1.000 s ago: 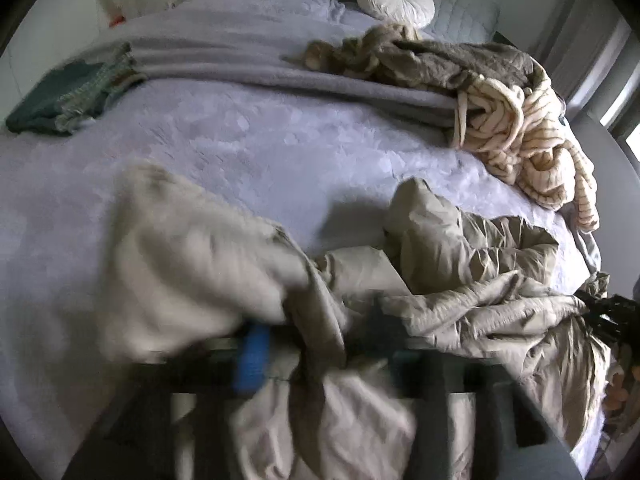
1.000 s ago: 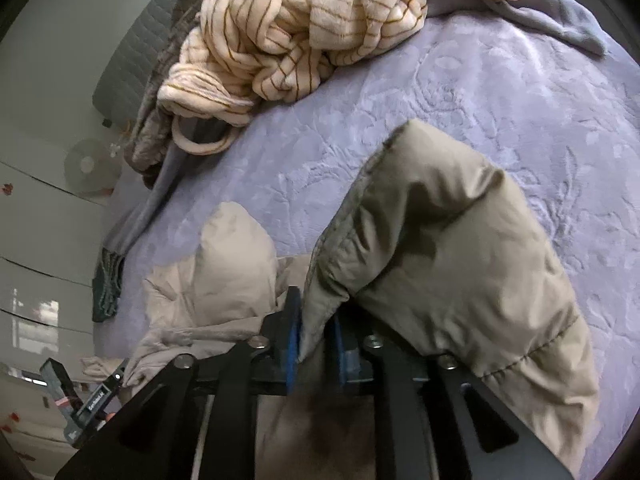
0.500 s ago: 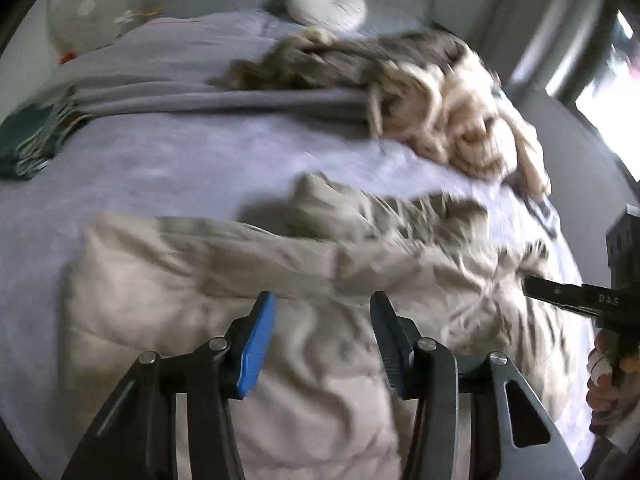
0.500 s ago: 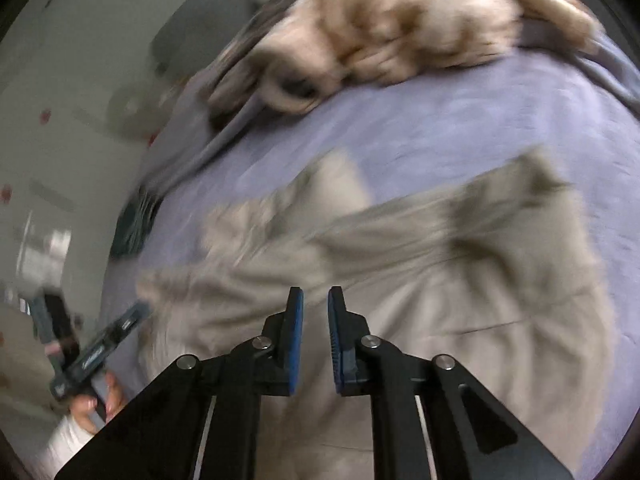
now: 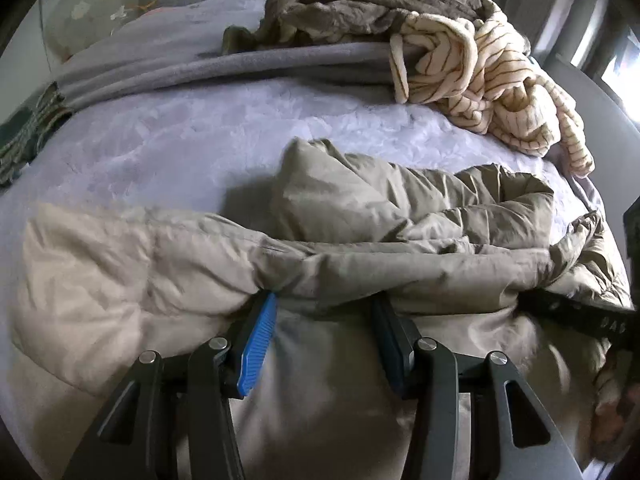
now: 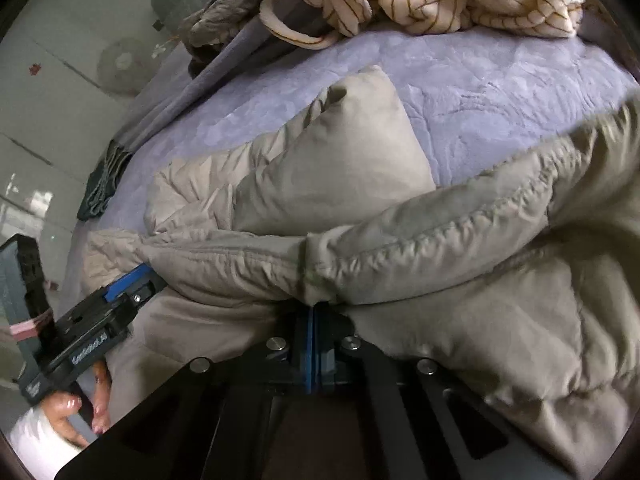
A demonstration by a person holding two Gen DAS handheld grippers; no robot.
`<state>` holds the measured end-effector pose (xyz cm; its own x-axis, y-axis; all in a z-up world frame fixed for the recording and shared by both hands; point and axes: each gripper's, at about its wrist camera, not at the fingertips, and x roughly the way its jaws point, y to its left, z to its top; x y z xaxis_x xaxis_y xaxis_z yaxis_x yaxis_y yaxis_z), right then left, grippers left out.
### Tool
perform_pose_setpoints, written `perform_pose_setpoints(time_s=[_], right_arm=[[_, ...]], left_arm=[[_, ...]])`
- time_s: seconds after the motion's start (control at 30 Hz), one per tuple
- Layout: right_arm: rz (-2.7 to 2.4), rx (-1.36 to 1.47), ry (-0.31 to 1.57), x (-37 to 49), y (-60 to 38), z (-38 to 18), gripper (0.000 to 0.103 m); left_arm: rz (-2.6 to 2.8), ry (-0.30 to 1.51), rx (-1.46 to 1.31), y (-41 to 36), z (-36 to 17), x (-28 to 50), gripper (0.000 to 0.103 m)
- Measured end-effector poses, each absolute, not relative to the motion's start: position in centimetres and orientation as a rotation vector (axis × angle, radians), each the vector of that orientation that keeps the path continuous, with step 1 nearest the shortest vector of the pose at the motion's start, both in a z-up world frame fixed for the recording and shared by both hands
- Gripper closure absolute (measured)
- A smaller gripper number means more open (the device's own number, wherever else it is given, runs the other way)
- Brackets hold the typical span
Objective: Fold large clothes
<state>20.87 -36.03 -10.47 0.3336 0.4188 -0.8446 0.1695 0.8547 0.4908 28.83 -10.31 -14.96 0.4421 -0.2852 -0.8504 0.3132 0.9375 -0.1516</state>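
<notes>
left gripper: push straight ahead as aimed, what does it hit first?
The left gripper, fingers open, would likely meet the jacket's bunched fold right at its tips; beyond that lies the bedspread.

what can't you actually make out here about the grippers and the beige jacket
- Left wrist view: the tips of the left hand-held gripper go under a fold of the beige jacket, so contact is hidden.
- Right wrist view: the right hand-held gripper has its pads together, tips under the jacket hem; whether fabric is pinched cannot be told.
- Right wrist view: the jacket's right side is motion-blurred and cut by the edge.
- Left wrist view: the green cloth is cropped at the left edge.
</notes>
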Motion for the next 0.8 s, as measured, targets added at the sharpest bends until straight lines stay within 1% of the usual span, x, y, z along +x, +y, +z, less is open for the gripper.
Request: perform_pose_setpoints(time_s=[0.17,0.27,0.37,0.43,0.6,0.7,0.77,0.8], right_arm=[[0.078,0.479,1.214,19.6,-40.6,-8.2,0.103],[-0.169,0.412,1.197,18.2,-45.3,-7.6,0.103],[-0.262,0.514,1.232,17.7,-48.5,-9.3,0.103],[-0.273,0.568,1.261,18.2,-49.2,-10.9,0.103],[-0.297,0.533,1.316,20.3,-49.1,-13.6,0.103],[-0.3,0.51,1.333,20.7,-49.0,-13.8,0.103],[-0.311,0.518,1.317,20.3,-49.1,-12.9,0.103],[-0.31,0.526,1.307,20.1,-49.1,-12.5,0.1]], left_arm=[[-0.244,1.001,0.071,-5.0,-13.7,30.3,0.051],[-0.144,1.015,0.037,-1.2,-14.2,31.7,0.051],[-0.113,1.072,-0.042,1.2,-16.4,33.2,0.051],[-0.098,1.09,-0.041,1.3,-17.8,34.0,0.051],[-0.065,1.105,-0.024,0.4,-19.4,35.7,0.051],[-0.053,1.106,-0.016,0.4,-19.1,35.7,0.051],[-0.037,1.105,-0.015,0.5,-18.1,35.1,0.051],[-0.035,1.104,-0.017,0.6,-17.6,34.8,0.051]])
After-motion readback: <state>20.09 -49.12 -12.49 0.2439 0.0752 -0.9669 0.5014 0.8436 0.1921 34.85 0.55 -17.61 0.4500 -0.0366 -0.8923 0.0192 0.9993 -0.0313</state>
